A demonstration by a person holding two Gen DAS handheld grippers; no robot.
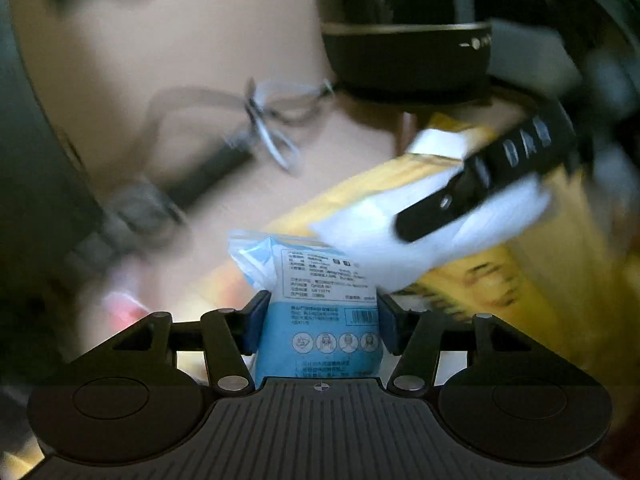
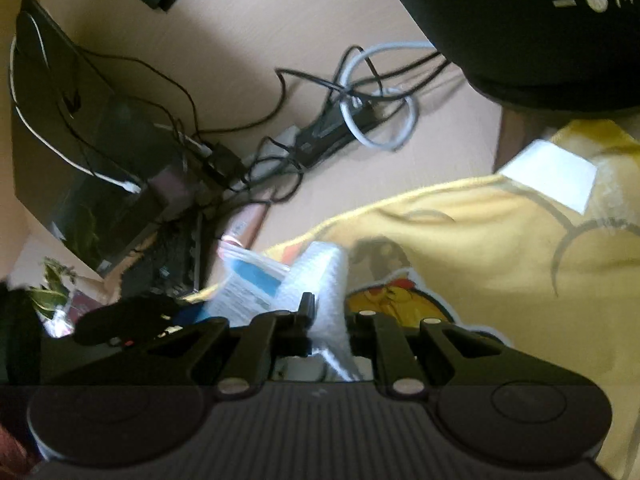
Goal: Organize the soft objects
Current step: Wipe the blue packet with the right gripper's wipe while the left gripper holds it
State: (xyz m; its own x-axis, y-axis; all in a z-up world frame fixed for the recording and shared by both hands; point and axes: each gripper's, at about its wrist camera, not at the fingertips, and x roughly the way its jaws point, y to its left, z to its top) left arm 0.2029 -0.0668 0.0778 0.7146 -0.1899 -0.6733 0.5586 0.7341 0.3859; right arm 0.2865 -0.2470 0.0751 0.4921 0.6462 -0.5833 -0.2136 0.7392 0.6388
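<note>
Blue-and-white plastic packet (image 1: 320, 312), glossy film with printed text and icons, sits clamped between the left gripper (image 1: 322, 320) pads, sticking out ahead of them. White knitted cloth (image 2: 326, 296), soft and ribbed, is pinched in the nearly closed right gripper (image 2: 328, 320). Beyond and right of both lies a yellow fabric (image 2: 480, 248) with a cartoon print and a white label. Surface is a tan wood-grain desk (image 2: 248, 20); tangled cables (image 2: 360, 92) ahead, a round black device (image 2: 520, 40) at far right.
</note>
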